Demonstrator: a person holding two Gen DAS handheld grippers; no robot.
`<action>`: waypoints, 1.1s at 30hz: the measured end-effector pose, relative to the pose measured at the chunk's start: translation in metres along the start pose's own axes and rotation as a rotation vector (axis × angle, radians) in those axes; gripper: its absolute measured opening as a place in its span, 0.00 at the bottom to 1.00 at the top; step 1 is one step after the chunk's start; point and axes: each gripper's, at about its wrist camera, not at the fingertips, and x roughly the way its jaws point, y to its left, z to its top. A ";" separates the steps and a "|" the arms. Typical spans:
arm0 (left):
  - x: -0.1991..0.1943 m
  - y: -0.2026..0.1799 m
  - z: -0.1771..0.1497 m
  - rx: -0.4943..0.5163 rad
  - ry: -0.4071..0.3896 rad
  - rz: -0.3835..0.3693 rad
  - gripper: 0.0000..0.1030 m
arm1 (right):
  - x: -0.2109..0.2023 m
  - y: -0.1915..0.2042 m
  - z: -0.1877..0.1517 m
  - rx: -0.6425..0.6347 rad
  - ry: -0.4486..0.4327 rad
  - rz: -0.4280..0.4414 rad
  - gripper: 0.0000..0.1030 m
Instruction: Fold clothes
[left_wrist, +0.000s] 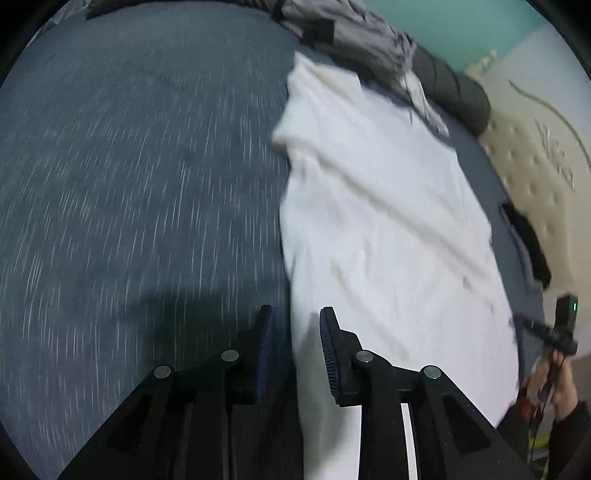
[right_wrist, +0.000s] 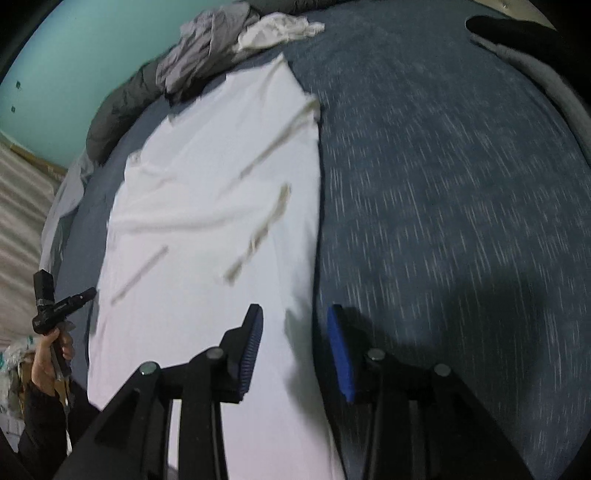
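Observation:
A white garment (left_wrist: 388, 221) lies spread flat with a few creases on the blue-grey speckled bed cover (left_wrist: 129, 166). My left gripper (left_wrist: 297, 321) hovers over the garment's left edge, which runs beneath the gap between its fingers; the jaws stand apart and the pads touch nothing. In the right wrist view the same white garment (right_wrist: 214, 206) fills the left half of the bed cover (right_wrist: 443, 184). My right gripper (right_wrist: 295, 325) is open above the garment's right edge, its left finger over the white cloth and its right finger over the cover.
A heap of grey clothes (left_wrist: 354, 33) (right_wrist: 199, 48) and a crumpled white cloth (right_wrist: 280, 29) lie at the far end against a dark bolster (left_wrist: 454, 92) (right_wrist: 118, 107). A hand holding a black device (left_wrist: 561, 332) (right_wrist: 48, 306) shows beyond the garment's far side.

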 end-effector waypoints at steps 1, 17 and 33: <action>-0.004 0.000 -0.010 0.009 0.019 0.011 0.27 | -0.002 0.000 -0.007 -0.006 0.007 -0.007 0.36; -0.048 -0.008 -0.128 0.026 0.157 0.004 0.36 | -0.035 -0.023 -0.083 -0.026 0.040 0.047 0.40; -0.055 -0.019 -0.159 0.067 0.146 -0.007 0.03 | -0.044 -0.013 -0.111 -0.094 0.027 0.028 0.03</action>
